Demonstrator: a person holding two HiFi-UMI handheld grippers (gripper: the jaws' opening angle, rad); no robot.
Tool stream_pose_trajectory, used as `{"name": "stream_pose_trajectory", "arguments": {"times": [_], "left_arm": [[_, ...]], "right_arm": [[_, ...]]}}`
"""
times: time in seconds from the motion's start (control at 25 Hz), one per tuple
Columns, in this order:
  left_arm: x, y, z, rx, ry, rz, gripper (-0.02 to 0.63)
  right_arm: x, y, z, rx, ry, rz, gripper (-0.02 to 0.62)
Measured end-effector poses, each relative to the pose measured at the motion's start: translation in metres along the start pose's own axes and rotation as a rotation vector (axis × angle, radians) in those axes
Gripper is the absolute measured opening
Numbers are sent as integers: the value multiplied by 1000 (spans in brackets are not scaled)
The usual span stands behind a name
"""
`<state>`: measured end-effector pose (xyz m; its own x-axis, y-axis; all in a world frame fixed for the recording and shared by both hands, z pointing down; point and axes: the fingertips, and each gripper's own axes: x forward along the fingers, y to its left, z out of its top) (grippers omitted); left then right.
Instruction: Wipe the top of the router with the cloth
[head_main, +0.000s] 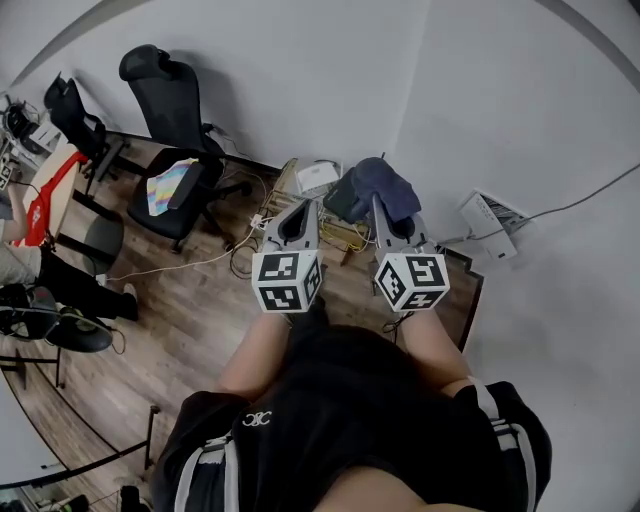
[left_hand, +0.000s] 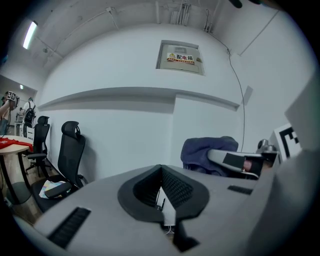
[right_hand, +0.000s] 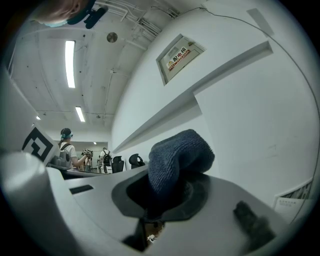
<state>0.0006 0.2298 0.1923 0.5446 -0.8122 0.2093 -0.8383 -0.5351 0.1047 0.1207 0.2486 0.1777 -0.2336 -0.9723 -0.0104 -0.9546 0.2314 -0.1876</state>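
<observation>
Currently the person is standing near a room corner, holding both tools out over the wooden floor (head_main: 190, 320). The right hand-held gripper (right_hand: 167, 192) is pinching a dark blue cloth (right_hand: 177, 155), which is bunching up and bulging out above the jaws. The left hand-held gripper (left_hand: 161, 170) is pressing its jaws together on nothing.

In the head view the cloth (head_main: 385, 185) is hanging in the air beyond the right hand-held gripper (head_main: 382, 212). A flat white box (head_main: 318, 177), likely the router, is sitting low down by the wall just beside it, among loose cables (head_main: 248, 250). No contact is showing yet, so the wiping is probably not under way.

From here, the cloth is looking loosely wadded, so dragging it could be pulling it out of the jaws. A light router could be sliding under the push, or its cables could be snagging and tugging loose. The empty left hand-held gripper (head_main: 300, 212) could be steadying it.
</observation>
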Motion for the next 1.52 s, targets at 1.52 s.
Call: {"name": "stream_pose_trajectory", "arguments": {"times": [1.52], "left_arm": [[272, 181, 31, -93, 115, -152, 11]], "right_arm": [[291, -81, -31, -17, 163, -174, 44]]}}
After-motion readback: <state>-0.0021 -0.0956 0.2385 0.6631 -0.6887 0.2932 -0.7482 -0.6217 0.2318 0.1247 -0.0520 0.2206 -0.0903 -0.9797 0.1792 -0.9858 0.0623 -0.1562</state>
